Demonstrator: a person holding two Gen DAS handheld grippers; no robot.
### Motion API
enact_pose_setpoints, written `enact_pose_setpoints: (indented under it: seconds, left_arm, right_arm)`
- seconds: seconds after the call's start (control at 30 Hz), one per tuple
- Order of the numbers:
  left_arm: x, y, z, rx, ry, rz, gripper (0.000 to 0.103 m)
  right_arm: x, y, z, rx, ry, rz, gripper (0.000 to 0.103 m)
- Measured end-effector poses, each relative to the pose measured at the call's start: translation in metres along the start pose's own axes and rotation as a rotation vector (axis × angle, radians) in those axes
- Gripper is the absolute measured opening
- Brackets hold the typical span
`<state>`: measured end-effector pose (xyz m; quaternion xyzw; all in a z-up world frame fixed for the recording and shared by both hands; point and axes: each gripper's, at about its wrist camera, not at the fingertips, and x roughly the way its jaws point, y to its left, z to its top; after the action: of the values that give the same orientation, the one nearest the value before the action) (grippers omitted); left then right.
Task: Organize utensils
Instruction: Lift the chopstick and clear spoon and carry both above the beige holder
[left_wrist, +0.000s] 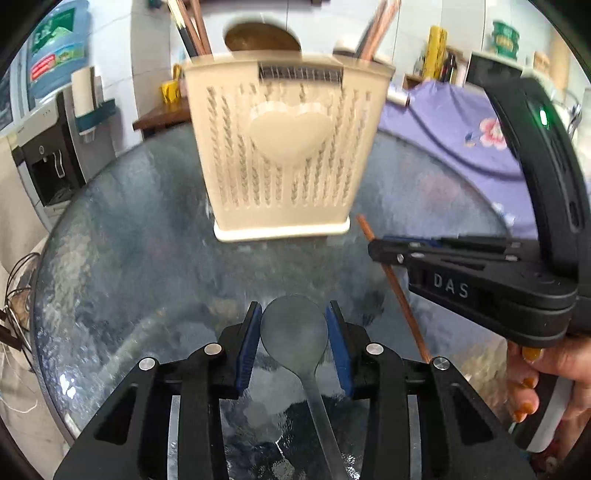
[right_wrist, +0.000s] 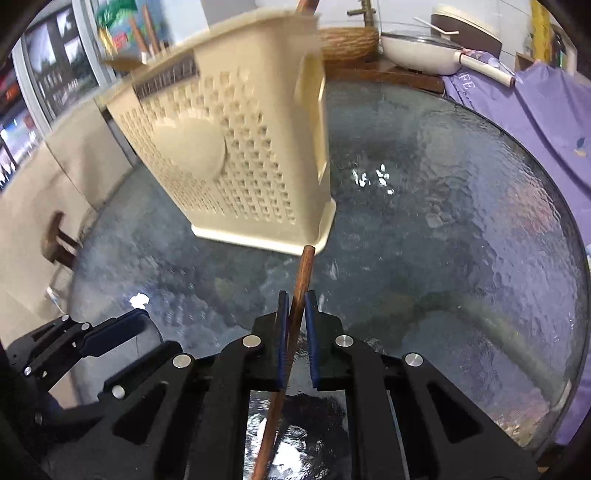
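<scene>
We count one metal spoon (left_wrist: 295, 332), one loose brown chopstick (right_wrist: 301, 288), and one cream perforated utensil holder (left_wrist: 284, 147) with a heart on its face. Several more chopsticks (left_wrist: 192, 26) stand inside the holder; blur keeps us from counting them exactly.

The holder stands upright on a round desk (left_wrist: 129, 258) of textured dark glass. A purple flowered cloth (left_wrist: 461, 125) lies across the far right edge of it. Beyond the desk we see a water dispenser (left_wrist: 48, 155) with a blue bottle on top, and in the right wrist view a white pan (right_wrist: 417, 51) on a wooden surface.

Our left gripper (left_wrist: 294, 325) is partly closed, its blue pads pressed against the two sides of the spoon's bowl, with the handle running back under the gripper. Our right gripper (right_wrist: 295, 321) is pressed nearly together, pinching the chopstick along its shaft; the chopstick's tip points at the near corner of the holder's base. A hand (left_wrist: 546, 373) grips the right gripper's handle.
</scene>
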<state>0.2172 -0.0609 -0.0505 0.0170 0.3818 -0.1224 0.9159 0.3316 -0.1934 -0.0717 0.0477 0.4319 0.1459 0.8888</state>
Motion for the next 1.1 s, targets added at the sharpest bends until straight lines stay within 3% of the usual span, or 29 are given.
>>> enact_pose_setpoints:
  seconds: [0.3,0.57,1.1]
  left_arm:
    - [-0.035,0.005,0.016,-0.027,-0.130,-0.044,0.035]
    - [-0.057,0.003,0.026,-0.029,-0.189,-0.072,0.035]
    - [-0.078,0.006,0.052,-0.015,-0.258,-0.108,0.035]
  right_arm:
    - [-0.055,-0.010,0.009,0.063,-0.148,0.149,0.008]
    - [-0.110,-0.009,0.011,0.031,-0.263,0.242,0.008]
    - [-0.162,0.001,0.018,-0.038,-0.350,0.292,0.008]
